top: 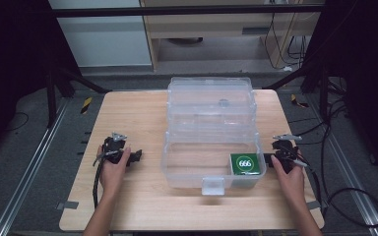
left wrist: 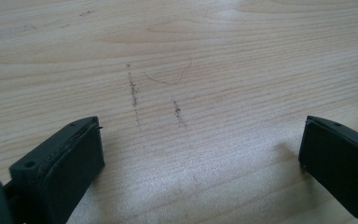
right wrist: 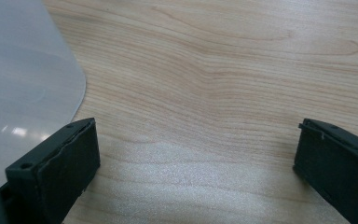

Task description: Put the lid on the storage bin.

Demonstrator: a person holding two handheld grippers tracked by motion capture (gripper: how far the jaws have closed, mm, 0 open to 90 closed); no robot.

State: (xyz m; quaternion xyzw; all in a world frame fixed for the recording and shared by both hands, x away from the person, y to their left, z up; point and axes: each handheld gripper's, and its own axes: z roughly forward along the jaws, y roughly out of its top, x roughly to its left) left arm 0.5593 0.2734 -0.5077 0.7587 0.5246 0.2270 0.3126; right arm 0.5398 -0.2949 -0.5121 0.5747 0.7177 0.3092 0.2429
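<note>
A clear plastic box (top: 177,167) stands open at the middle of the wooden table (top: 128,113), its lid tipped back behind it. Inside, in the near right corner, lies a green pack (top: 246,164) with a white round label. My left gripper (top: 133,158) rests on the table left of the box, held by a hand. In its own view my left gripper (left wrist: 200,154) stands open over bare wood with faint pencil marks (left wrist: 134,91). My right gripper (top: 270,161) sits just right of the box. Seen along its jaws, the right gripper (right wrist: 196,154) is open, the box's clear edge (right wrist: 28,88) at the left.
The table's near and side edges are close to both hands. Cables (top: 344,196) trail over the floor at the right. Metal rails (top: 24,182) run along the floor on both sides. A dark frame and cabinets stand behind the table.
</note>
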